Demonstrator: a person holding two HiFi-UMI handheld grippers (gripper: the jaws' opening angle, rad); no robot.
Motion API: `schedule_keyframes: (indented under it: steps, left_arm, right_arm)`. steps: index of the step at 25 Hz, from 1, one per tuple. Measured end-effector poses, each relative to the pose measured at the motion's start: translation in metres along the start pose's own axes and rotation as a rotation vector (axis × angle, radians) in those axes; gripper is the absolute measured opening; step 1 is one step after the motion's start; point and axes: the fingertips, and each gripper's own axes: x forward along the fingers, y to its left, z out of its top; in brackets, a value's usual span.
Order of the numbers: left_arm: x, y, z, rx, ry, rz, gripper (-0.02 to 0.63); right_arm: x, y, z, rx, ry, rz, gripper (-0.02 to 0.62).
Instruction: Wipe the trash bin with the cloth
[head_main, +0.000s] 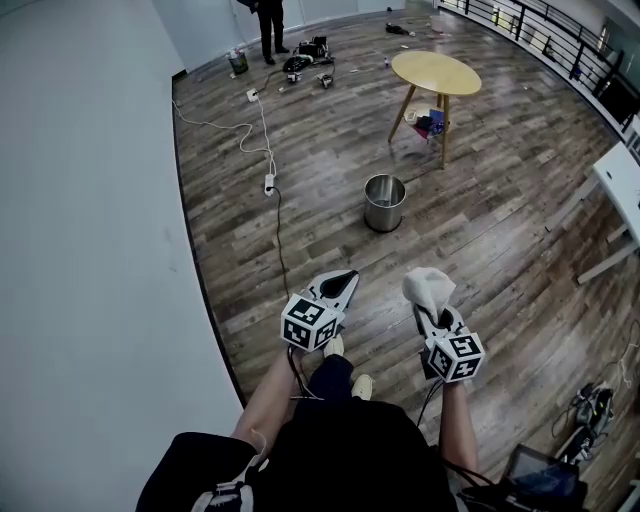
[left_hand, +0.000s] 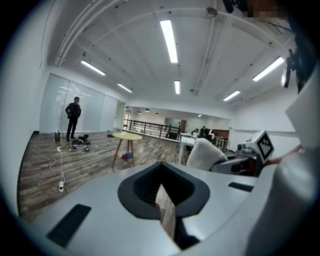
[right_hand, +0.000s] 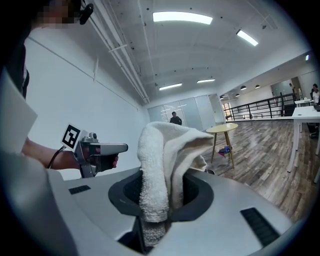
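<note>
Right gripper (head_main: 430, 318): I am pinching the cloth (head_main: 428, 287)
Left gripper (head_main: 343, 283): pressed together, empty
Trash bin (head_main: 384, 203): standing well ahead

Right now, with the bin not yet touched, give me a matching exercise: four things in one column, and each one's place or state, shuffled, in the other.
Things
1. cloth
2. trash bin
3. round table
4. left gripper

Places or states
A. nothing between its jaws
B. upright on the wooden floor, ahead of both grippers, touched by neither
C. clamped in the right gripper
D. beyond the bin, yellow top

Pairs: 1-C, 2-B, 3-D, 4-A
</note>
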Motion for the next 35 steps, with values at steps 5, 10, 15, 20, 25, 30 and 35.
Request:
schedule_keyframes:
  steps: [5, 10, 15, 20, 25, 30, 35]
  left_arm:
    - [0.021, 0.022, -0.002, -0.010, 0.014, -0.005, 0.000]
    - [0.052, 0.057, 0.008, -0.008, 0.019, -0.018, 0.000]
    - [0.086, 0.109, 0.026, -0.014, 0.019, -0.039, 0.000]
    - [0.120, 0.162, 0.045, -0.004, 0.033, -0.068, 0.000]
    - [0.151, 0.217, 0.062, -0.008, 0.038, -0.091, 0.000]
    - [0.169, 0.261, 0.072, -0.019, 0.040, -0.105, 0.000]
    - [0.181, 0.288, 0.069, -0.042, 0.049, -0.100, 0.000]
  right_arm:
    - [0.027, -0.012, 0.002, 0.003, 0.014, 0.004, 0.092]
    - [0.066, -0.029, 0.013, 0.012, 0.027, -0.002, 0.092]
    - [0.123, -0.043, 0.035, -0.014, 0.041, -0.015, 0.092]
    - [0.184, -0.059, 0.064, -0.003, 0.032, -0.031, 0.092]
    - [0.244, -0.072, 0.088, 0.005, 0.030, -0.052, 0.092]
    - [0.288, -0.080, 0.106, 0.016, 0.028, -0.079, 0.094]
    - [0.310, -0.088, 0.108, 0.018, 0.047, -0.090, 0.092]
